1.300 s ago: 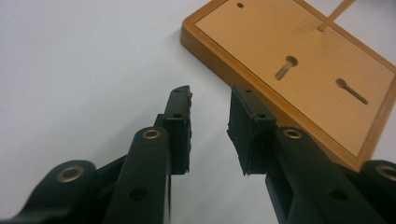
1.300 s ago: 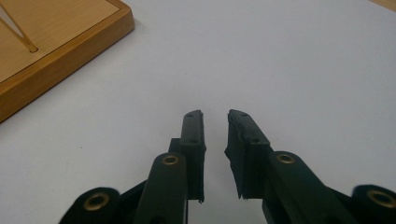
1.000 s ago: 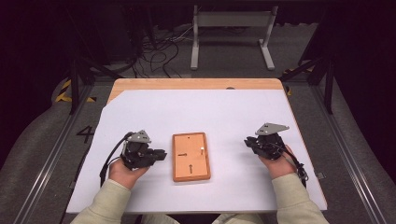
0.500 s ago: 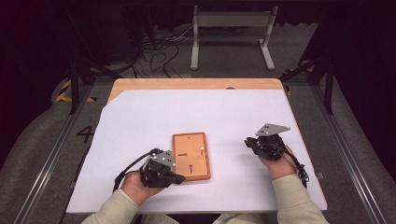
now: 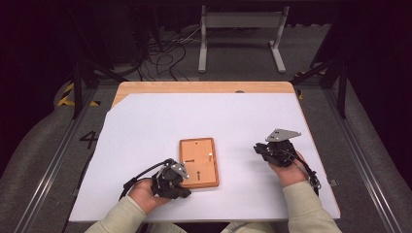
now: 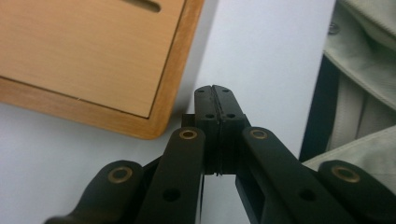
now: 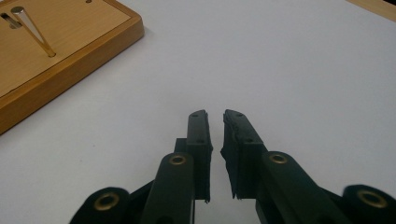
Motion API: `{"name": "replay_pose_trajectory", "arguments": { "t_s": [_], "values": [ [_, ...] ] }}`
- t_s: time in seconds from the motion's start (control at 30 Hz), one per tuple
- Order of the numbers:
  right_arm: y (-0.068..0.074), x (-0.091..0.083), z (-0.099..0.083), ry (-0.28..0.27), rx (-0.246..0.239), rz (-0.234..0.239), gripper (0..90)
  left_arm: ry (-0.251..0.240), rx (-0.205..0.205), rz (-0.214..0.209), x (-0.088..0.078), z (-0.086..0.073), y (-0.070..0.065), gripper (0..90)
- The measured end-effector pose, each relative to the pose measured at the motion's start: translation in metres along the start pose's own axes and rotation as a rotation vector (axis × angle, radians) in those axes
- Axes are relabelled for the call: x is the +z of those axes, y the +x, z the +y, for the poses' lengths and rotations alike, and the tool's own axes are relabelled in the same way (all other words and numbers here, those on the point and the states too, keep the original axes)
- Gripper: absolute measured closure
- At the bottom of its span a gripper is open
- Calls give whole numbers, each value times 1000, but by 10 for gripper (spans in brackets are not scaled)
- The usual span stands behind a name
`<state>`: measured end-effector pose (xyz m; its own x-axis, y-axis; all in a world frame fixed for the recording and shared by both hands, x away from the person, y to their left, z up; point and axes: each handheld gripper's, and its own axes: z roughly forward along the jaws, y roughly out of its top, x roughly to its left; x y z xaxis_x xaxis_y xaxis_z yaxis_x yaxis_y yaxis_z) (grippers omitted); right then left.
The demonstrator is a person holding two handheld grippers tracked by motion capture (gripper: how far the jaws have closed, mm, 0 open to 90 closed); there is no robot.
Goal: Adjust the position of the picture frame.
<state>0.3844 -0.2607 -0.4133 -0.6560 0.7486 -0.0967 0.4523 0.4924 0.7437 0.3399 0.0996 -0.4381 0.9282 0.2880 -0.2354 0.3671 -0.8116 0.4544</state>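
Two hand-held grippers | left hand-held gripper has just closed empty, now beside wooden board corner | right hand-held gripper narrowly parted, idle | board push likely.

Flat rectangular wooden board, raised rim, slots and a slim upright metal pin, mid-table on white sheet
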Motion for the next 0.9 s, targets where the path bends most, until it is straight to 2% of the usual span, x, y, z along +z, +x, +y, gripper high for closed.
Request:
{"name": "replay_pose_trajectory", "arguments": {
  "t_s": [0.07, 0.13, 0.23, 0.5, 0.8, 0.9],
  "values": [
    [0, 0, 0, 0, 0, 0, 806, 8, -13, 14, 0, 0, 2, 895],
    [0, 0, 0, 0, 1, -1, 806, 2, -18, 9, 0, -1, 4, 896],
    [0, 0, 0, -2, 1, -3, 807, -6, -5, 14, 0, -1, 4, 896],
    [-1, -1, 0, -8, 2, -4, 807, -16, -6, 15, -2, -2, 5, 896],
    [0, -1, 0, -9, -2, -4, 810, -21, -33, 65, -5, -4, 10, 896],
    [0, -1, 0, -8, -4, -4, 811, -7, -49, 107, -4, -6, 12, 896]
  ]
}}
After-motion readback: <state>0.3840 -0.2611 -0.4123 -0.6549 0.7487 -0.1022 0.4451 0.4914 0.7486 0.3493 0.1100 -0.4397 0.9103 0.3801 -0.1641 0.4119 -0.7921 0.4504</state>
